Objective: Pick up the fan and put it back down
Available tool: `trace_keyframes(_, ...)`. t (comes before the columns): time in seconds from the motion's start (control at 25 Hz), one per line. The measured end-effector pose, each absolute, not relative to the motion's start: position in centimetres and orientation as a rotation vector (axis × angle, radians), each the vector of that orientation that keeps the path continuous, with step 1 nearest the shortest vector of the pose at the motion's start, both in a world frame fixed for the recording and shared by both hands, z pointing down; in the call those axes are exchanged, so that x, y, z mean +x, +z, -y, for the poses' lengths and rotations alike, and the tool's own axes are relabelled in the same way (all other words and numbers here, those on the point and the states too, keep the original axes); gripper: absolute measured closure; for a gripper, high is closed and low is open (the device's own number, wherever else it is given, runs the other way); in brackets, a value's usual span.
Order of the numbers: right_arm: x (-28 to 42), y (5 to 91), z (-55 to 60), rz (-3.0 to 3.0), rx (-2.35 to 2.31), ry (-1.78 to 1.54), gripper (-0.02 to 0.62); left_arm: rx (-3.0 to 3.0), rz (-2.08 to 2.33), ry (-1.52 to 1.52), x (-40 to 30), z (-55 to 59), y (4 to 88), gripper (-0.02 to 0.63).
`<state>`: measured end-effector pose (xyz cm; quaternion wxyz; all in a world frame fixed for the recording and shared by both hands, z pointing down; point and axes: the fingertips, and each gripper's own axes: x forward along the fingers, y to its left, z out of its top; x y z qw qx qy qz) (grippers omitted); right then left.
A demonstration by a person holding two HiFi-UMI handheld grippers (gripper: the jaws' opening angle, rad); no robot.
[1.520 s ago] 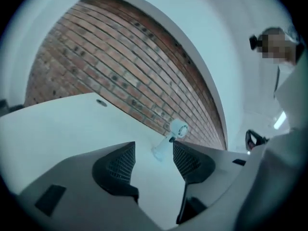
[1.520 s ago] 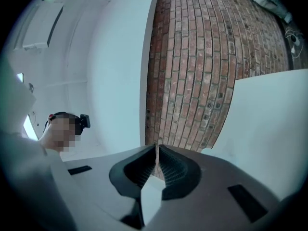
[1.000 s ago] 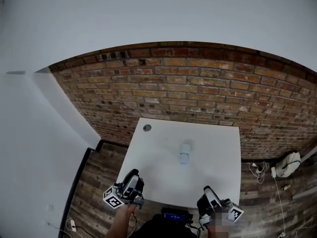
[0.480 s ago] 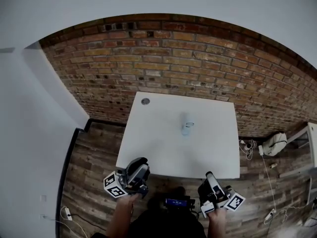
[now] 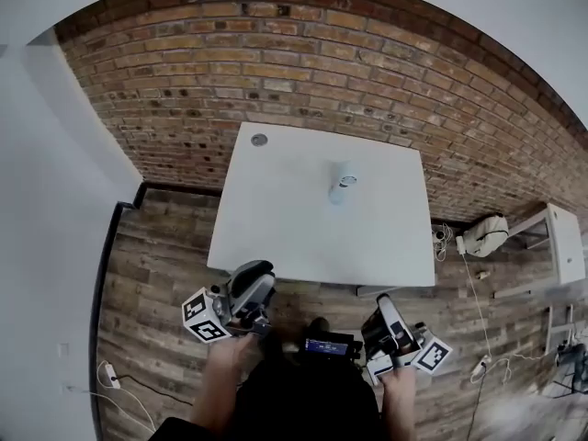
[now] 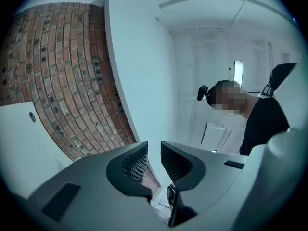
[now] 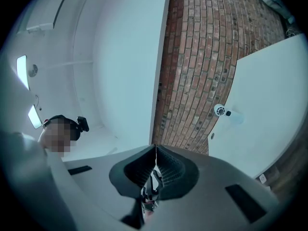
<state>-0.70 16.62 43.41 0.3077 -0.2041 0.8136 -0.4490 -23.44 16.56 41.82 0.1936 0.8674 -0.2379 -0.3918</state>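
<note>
The fan (image 5: 342, 183), a small white cylinder, stands upright on the white table (image 5: 276, 237), right of its middle. In the right gripper view the fan (image 7: 221, 111) shows far off on the table (image 7: 269, 90). Both grippers hang over the wooden floor, short of the table's near edge and well away from the fan. My left gripper (image 5: 257, 270) keeps a narrow gap with nothing in it; in the left gripper view its jaws (image 6: 154, 146) have just been closing. My right gripper (image 5: 384, 303) is shut and empty, its tips (image 7: 155, 148) touching.
A brick wall (image 5: 303, 72) runs behind the table. A round cable hole (image 5: 259, 140) sits in the table's far left corner. On the floor lie a white bag (image 5: 484, 235) with cables to the right and a power strip (image 5: 108, 373) to the left. A white shelf (image 5: 562, 246) stands at far right.
Both grippers have drawn back from the table's near edge and now hang over the floor. The table and fan sit higher in the head view, with more floor showing.
</note>
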Motion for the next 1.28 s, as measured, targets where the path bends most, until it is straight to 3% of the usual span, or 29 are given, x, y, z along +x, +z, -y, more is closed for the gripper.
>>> trace_keyframes(0.4,-2.5,41.3,-13.4,-2.18,-0.385,-1.156,0.588,2.539,0.722,-1.051,-23.9,-16.2,38.6,0.515)
trace_keyframes(0.84,1.7,42.4,-12.3,-2.112,-0.422,-1.14,0.588,2.649,0.606,-0.778,-16.4,-13.9,38.3,0.516)
trace_keyframes(1.28,3.7,43.6,-13.1,-2.108,-0.461,-1.143,0.588,2.699,0.563,-0.685,-13.0,-14.7,38.6,0.6)
